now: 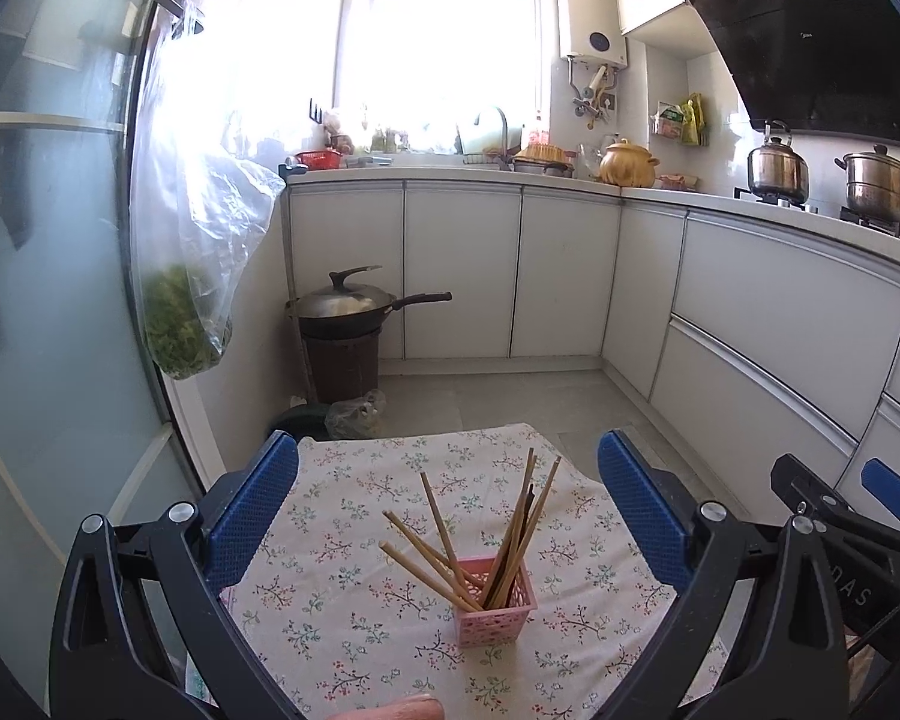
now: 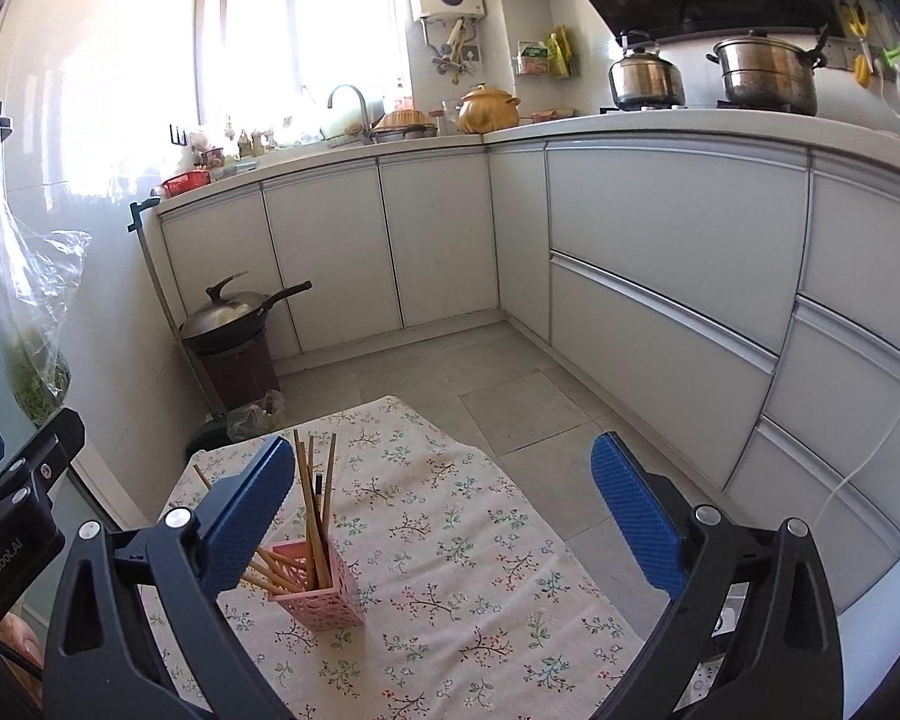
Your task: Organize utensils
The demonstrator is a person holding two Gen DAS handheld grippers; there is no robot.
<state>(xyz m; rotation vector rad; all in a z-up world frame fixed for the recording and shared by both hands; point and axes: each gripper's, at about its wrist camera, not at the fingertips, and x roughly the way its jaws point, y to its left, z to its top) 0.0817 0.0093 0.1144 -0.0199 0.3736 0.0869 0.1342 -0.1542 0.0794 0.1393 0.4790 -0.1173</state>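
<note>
1. The left gripper (image 1: 447, 510) has its jaws wide apart. Nothing is between the blue pads and they touch nothing; the chopstick basket only shows between them from behind.
2. The right gripper (image 2: 444, 513) is also fully spread, with nothing in its grasp. In its own view the left pad stands in front of the basket and hides part of it; I cannot tell if they touch.
3. The pink basket (image 1: 497, 603) is a small square box of plastic with lattice walls. It stands upright on the table, about the middle of the cloth.
4. The chopsticks (image 1: 444, 531) are thin, straight sticks of pale wood or bamboo, with one or two darker ones. They all stand in the basket; some lean to the left, others rise nearly upright on the right side.
5. The tablecloth (image 1: 342, 540) is a cream fabric with small printed floral twigs, lying mostly flat with soft wrinkles.
6. The pads (image 2: 636, 516) have a fine dotted rubber texture, on black plastic arms with metal rivets.
</note>
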